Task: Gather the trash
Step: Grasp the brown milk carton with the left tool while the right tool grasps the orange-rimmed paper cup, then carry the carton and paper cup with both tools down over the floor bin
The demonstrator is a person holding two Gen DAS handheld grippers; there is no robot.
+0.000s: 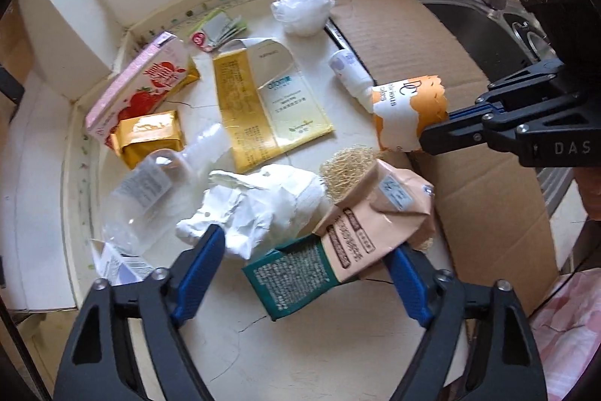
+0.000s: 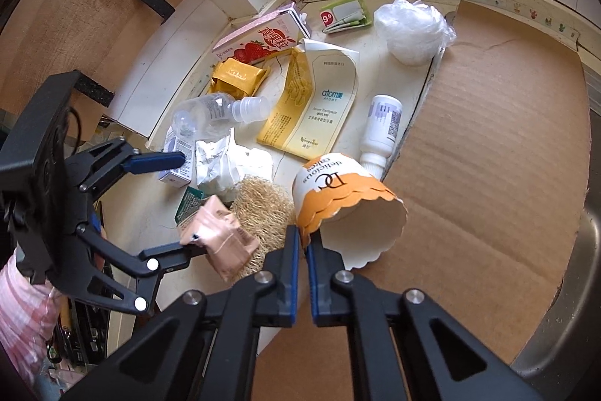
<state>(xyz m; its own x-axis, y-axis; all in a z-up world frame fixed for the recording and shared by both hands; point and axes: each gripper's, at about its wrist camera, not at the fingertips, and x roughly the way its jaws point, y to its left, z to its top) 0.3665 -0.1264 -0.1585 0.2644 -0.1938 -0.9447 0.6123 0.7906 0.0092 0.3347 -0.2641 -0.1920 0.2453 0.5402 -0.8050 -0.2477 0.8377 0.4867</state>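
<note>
Trash lies scattered on a white counter (image 1: 263, 344). My right gripper (image 2: 303, 243) is shut on the rim of an orange-and-white paper cake cup (image 2: 338, 198), also seen in the left wrist view (image 1: 409, 111). My left gripper (image 1: 308, 250) is open, its fingers either side of a crumpled white paper (image 1: 255, 209) and a tan-and-green packet (image 1: 360, 228). In the right wrist view the left gripper (image 2: 176, 202) spans the tan packet (image 2: 221, 235) and white paper (image 2: 221, 164).
Around lie a loofah (image 2: 263, 209), yellow toothpaste box (image 2: 311, 104), white bottle (image 2: 383, 123), clear bottle (image 2: 214, 111), strawberry carton (image 2: 263, 40), gold wrapper (image 2: 236, 77), plastic wad (image 2: 409, 29) and small lilac box (image 2: 176, 160). Cardboard (image 2: 488, 138) covers the right. A pink bag (image 1: 563, 326) hangs nearby.
</note>
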